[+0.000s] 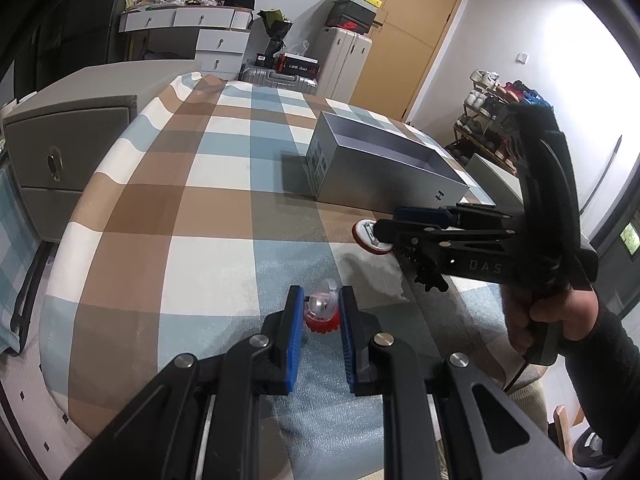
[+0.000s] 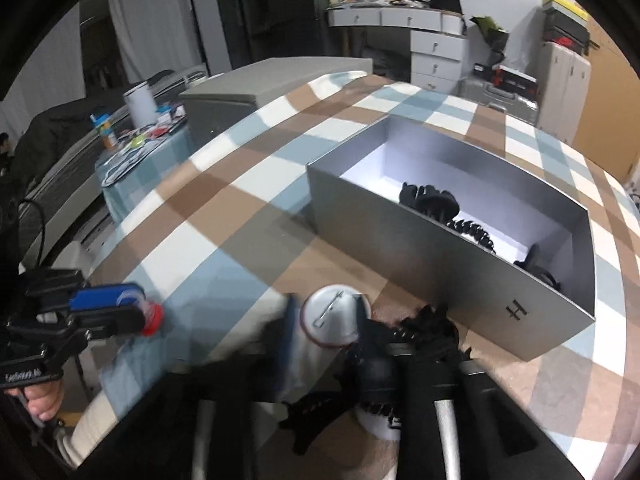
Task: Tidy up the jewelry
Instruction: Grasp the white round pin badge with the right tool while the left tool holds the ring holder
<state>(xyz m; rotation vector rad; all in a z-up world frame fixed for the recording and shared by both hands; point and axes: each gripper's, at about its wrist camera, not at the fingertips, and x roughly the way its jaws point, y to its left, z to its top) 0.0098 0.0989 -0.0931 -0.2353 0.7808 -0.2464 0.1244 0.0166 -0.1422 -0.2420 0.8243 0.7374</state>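
My left gripper (image 1: 319, 308) is shut on a small red and clear piece (image 1: 320, 312), held just above the checked cloth; it also shows in the right wrist view (image 2: 150, 318). My right gripper (image 2: 330, 316) is closed around a round white pin badge (image 2: 330, 314) with a red rim, its pin side up; the badge shows in the left wrist view (image 1: 370, 236) too. A black hair claw (image 2: 426, 326) lies beside the right finger. The open grey box (image 2: 420, 256) stands just beyond, holding a black hair claw (image 2: 430, 198) and a black coil tie (image 2: 474, 232).
The box (image 1: 380, 168) sits right of centre on the checked tablecloth (image 1: 208, 200). A grey cabinet (image 1: 60, 160) stands off the table's left. Drawers, suitcases and a door are at the back. A shoe rack (image 1: 492, 120) stands at the right.
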